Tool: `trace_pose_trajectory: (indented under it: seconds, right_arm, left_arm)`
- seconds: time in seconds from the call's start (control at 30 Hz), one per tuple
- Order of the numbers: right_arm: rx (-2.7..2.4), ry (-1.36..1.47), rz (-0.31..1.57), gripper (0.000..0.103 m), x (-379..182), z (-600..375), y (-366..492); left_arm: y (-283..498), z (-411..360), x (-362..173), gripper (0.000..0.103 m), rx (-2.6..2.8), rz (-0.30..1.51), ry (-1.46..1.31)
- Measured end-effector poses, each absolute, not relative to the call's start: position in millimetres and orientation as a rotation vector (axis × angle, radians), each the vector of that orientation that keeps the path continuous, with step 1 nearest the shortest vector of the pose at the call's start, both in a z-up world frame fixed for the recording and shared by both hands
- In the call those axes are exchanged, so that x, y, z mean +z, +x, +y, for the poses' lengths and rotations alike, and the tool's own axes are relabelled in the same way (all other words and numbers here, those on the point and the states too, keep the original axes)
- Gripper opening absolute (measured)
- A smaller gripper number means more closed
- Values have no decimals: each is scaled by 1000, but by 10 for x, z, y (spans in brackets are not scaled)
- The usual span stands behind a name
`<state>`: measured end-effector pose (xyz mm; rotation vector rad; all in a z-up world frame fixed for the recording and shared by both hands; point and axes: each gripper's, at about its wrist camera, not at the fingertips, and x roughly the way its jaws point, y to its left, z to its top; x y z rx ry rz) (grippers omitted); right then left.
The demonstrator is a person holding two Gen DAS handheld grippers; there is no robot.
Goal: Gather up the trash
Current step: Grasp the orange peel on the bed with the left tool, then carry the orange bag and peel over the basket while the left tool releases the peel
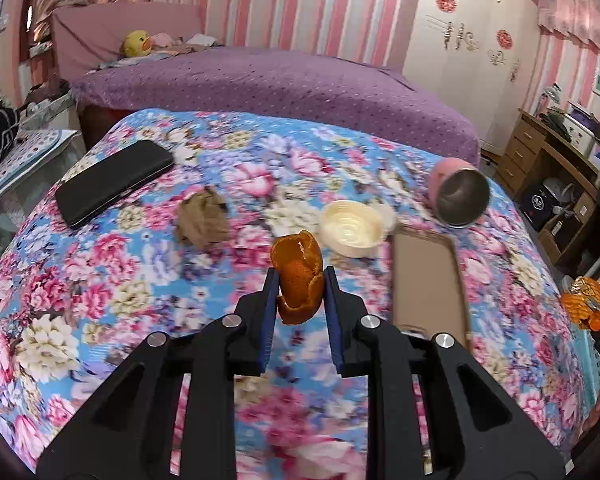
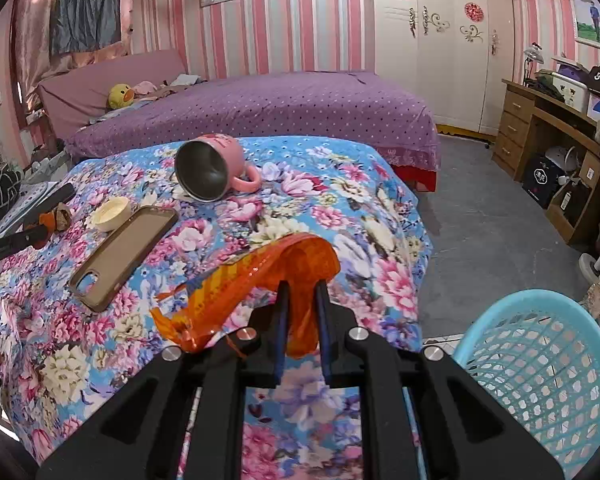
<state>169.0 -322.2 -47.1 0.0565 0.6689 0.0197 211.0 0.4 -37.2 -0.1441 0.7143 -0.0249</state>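
Rightward, past the floral tablecloth edge, open floor meets blue basket.

- Left gripper points downward toward twelve o'clock, jaws clamped, something pinched between its blue pads.
- Right gripper angles downward likewise, jaws nearly closed, gripping.

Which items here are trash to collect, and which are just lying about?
Job:
- orange peel, held in the left gripper
- orange wrapper, held in the right gripper
- crumpled brown paper
- blue basket, the likely bin

Lying about:
- pink mug, on its side
- phone case
- black phone
- cream lid, possibly trash, cannot tell
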Motion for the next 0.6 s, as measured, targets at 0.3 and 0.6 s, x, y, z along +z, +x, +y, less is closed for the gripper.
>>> trace_pose_trajectory:
  seconds: [0.3, 0.6]
  right_arm:
    - [-11, 78, 653, 14, -422, -3473, 1588]
    - [-88, 93, 647, 14, -392, -3865, 1373]
  left_arm:
    - [1962, -571, -324, 21, -118, 696, -92]
    - [1798, -1102, -277, 21, -207, 672, -43]
